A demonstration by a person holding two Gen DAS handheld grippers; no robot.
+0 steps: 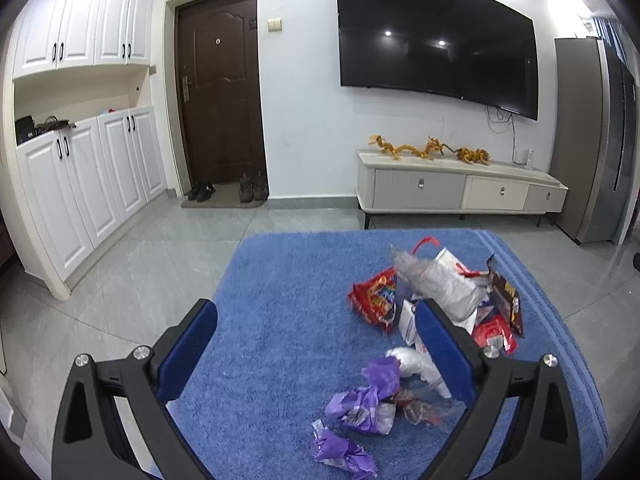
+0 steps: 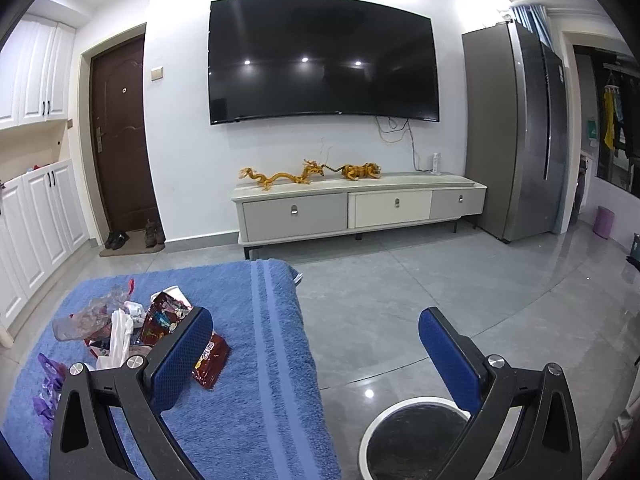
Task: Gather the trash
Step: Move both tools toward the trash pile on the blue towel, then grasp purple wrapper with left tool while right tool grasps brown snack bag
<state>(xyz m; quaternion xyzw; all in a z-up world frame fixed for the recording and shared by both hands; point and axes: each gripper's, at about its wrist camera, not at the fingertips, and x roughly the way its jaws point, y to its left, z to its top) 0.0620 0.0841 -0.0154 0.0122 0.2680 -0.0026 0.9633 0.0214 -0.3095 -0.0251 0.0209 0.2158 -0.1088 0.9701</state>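
We note left gripper (image 1: 316, 322) spread wide, empty, above wrappers (image 1: 436, 300) on blue towel (image 1: 280, 280), right gripper (image 2: 316, 330) spread, empty, past towel edge, over bin (image 2: 404, 436), bare floor (image 2: 440, 288) beyond.

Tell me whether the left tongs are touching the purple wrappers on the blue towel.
Apart. In the left wrist view the left tongs stand wide open and empty, and the purple wrappers lie on the blue towel between the two fingers, with bare towel showing around them.
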